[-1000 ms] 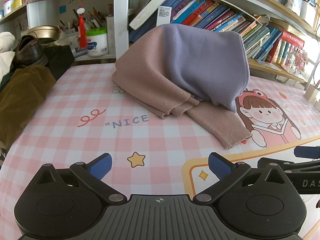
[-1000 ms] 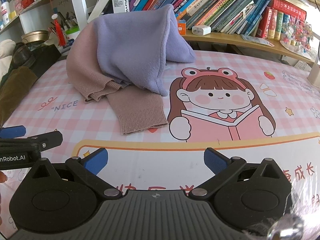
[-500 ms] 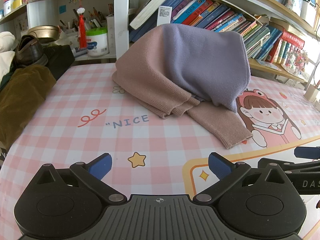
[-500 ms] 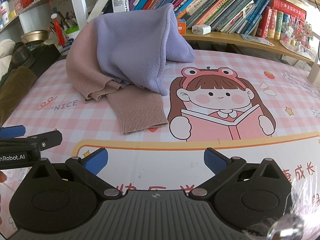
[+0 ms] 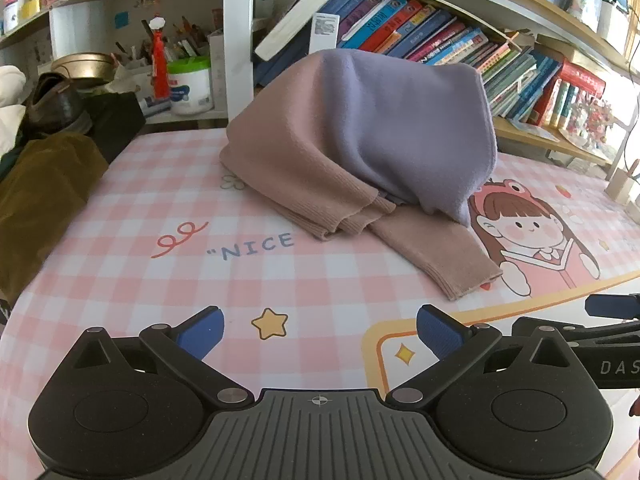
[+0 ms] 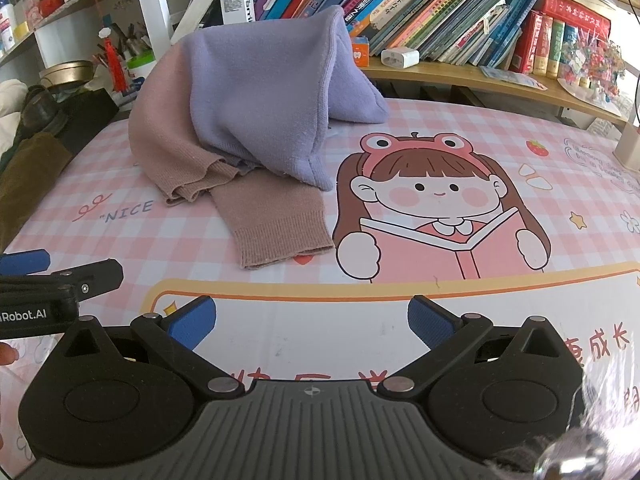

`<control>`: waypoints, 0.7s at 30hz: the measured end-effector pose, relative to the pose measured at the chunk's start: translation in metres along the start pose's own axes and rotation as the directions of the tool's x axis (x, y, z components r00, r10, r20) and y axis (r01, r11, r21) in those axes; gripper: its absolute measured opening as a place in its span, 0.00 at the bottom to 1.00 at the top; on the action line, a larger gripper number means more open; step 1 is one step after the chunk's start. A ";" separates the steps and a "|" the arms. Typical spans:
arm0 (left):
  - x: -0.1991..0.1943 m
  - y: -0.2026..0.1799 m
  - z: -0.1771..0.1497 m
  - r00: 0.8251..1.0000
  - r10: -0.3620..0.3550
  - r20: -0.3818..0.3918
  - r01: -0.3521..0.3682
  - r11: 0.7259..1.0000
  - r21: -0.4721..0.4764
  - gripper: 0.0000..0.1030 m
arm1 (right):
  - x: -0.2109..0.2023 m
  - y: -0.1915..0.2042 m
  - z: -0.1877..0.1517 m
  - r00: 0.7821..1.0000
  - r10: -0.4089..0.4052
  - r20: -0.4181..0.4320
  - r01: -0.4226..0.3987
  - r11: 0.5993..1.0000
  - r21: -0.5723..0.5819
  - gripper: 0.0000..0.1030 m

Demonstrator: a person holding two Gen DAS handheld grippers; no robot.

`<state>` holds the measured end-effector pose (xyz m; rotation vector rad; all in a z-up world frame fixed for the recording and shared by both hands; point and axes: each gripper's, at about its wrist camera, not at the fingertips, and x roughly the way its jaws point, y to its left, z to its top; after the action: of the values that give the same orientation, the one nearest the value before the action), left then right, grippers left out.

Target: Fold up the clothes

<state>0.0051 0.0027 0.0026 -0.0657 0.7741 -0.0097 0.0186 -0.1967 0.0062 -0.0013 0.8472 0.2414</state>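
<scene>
A knit sweater, dusty pink [image 5: 288, 160] on one side and lavender [image 5: 408, 120] on the other, lies heaped at the back of the table, propped against the bookshelf. One pink sleeve [image 5: 440, 256] trails forward, its cuff [image 6: 280, 248] flat on the cloth. My left gripper [image 5: 318, 330] is open and empty, low over the near table edge, well short of the sweater. My right gripper [image 6: 312, 322] is also open and empty, beside it to the right. Each gripper shows at the edge of the other's view.
The table wears a pink checked cloth [image 5: 200, 280] with a cartoon girl [image 6: 436, 208] printed on it. A bookshelf [image 6: 460, 20] full of books runs along the back. Dark clothes [image 5: 36, 192] and a shoe [image 5: 56, 104] pile up at the left edge.
</scene>
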 end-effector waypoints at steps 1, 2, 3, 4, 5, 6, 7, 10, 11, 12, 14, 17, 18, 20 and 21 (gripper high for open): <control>0.000 0.000 0.000 1.000 0.000 -0.001 0.000 1.000 0.001 1.00 | 0.000 0.000 0.000 1.000 0.001 -0.001 -0.001 1.000 -0.001 1.00; 0.000 0.000 0.000 1.000 0.000 -0.002 0.000 1.000 0.002 1.00 | 0.000 0.000 0.000 1.000 0.003 -0.001 -0.003 1.000 -0.002 1.00; 0.000 -0.001 0.000 1.000 0.000 -0.002 0.000 1.000 0.002 1.00 | 0.000 0.000 0.000 1.000 0.005 -0.002 -0.005 1.000 -0.002 1.00; 0.000 -0.001 0.000 1.000 0.000 -0.002 0.000 1.000 0.003 1.00 | 0.001 0.000 0.000 1.000 0.005 -0.003 -0.005 1.000 -0.003 1.00; 0.000 -0.001 0.000 1.000 0.001 -0.002 -0.001 1.000 0.003 1.00 | 0.001 0.000 0.000 1.000 0.006 -0.003 -0.006 1.000 -0.003 1.00; 0.000 -0.001 0.000 1.000 0.001 -0.003 -0.001 1.000 0.003 1.00 | 0.001 0.000 0.000 1.000 0.006 -0.004 -0.006 1.000 -0.002 1.00; 0.000 -0.001 0.000 1.000 0.002 -0.003 -0.002 1.000 0.003 1.00 | 0.001 0.000 0.000 1.000 0.006 -0.004 -0.006 1.000 -0.002 1.00; 0.000 -0.001 0.000 1.000 0.003 -0.004 -0.003 1.000 0.004 1.00 | 0.001 0.000 0.000 1.000 0.006 -0.005 -0.006 1.000 -0.001 1.00; 0.000 -0.001 0.000 1.000 0.004 -0.004 -0.004 1.000 0.004 1.00 | 0.001 0.000 0.000 1.000 0.006 -0.006 -0.006 1.000 -0.001 1.00; 0.000 -0.001 0.000 1.000 0.005 -0.005 -0.005 1.000 0.003 1.00 | 0.001 0.001 0.000 1.000 0.006 -0.006 -0.006 1.000 -0.001 1.00; 0.001 -0.002 0.000 1.000 0.006 -0.005 -0.006 1.000 0.003 1.00 | 0.001 0.001 0.000 1.000 0.006 -0.006 -0.006 1.000 -0.001 1.00; 0.001 -0.002 0.001 1.000 0.007 -0.006 -0.006 1.000 0.003 1.00 | 0.001 0.001 0.000 1.000 0.006 -0.007 -0.006 1.000 -0.001 1.00; 0.001 -0.002 0.001 1.000 0.007 -0.006 -0.007 1.000 0.003 1.00 | 0.001 0.001 0.000 1.000 0.006 -0.007 -0.006 1.000 -0.001 1.00; 0.001 -0.002 0.001 1.000 0.007 -0.006 -0.007 1.000 0.003 1.00 | 0.001 0.001 0.000 1.000 0.007 -0.007 -0.007 1.000 -0.001 1.00; 0.001 -0.001 0.000 1.000 0.007 -0.006 -0.007 1.000 0.003 1.00 | 0.001 0.001 0.000 1.000 0.007 -0.007 -0.007 1.000 -0.001 1.00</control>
<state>0.0064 0.0012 0.0020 -0.0601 0.7800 -0.0040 0.0188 -0.1959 0.0051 0.0000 0.8545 0.2486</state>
